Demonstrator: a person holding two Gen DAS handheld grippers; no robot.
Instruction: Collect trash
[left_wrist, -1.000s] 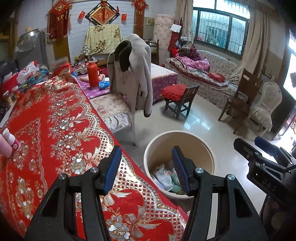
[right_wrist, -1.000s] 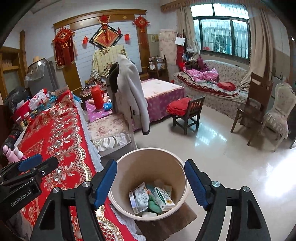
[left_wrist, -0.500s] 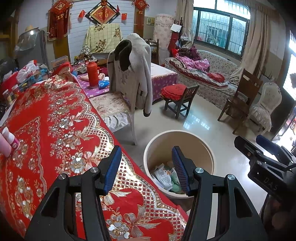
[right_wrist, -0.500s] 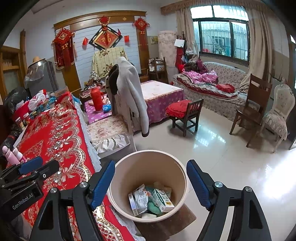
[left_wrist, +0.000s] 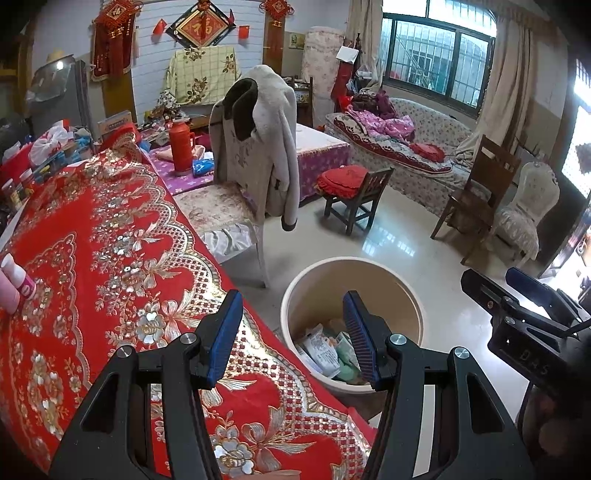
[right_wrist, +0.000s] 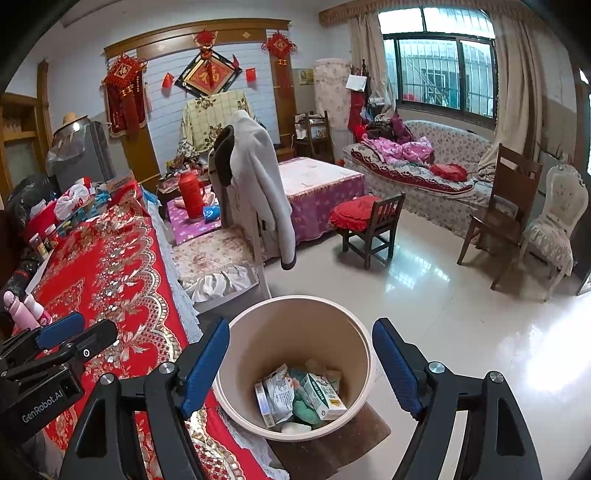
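Note:
A beige round bin (right_wrist: 258, 339) stands on the floor by the table's corner, holding wrappers, a green-and-white carton (right_wrist: 323, 397) and other trash (left_wrist: 325, 354). My right gripper (right_wrist: 301, 325) hangs open right above the bin's mouth with nothing between its blue pads. My left gripper (left_wrist: 291, 314) is open and empty too, over the table's edge with the bin (left_wrist: 332, 280) just beyond it. Each gripper shows in the other's view: the right gripper (left_wrist: 491, 277) at the right edge, the left gripper (right_wrist: 79, 332) at the left.
The table wears a red and gold cloth (left_wrist: 110, 240), with pink bottles (left_wrist: 14, 284) at its left edge and clutter at its far end. A chair draped with a grey coat (right_wrist: 255, 184) stands behind the bin. Shiny tiled floor spreads to the right, towards more chairs and a sofa.
The right gripper's jaws stand a touch wider than a second ago. Both hands have kept still and the bin's contents look the same.

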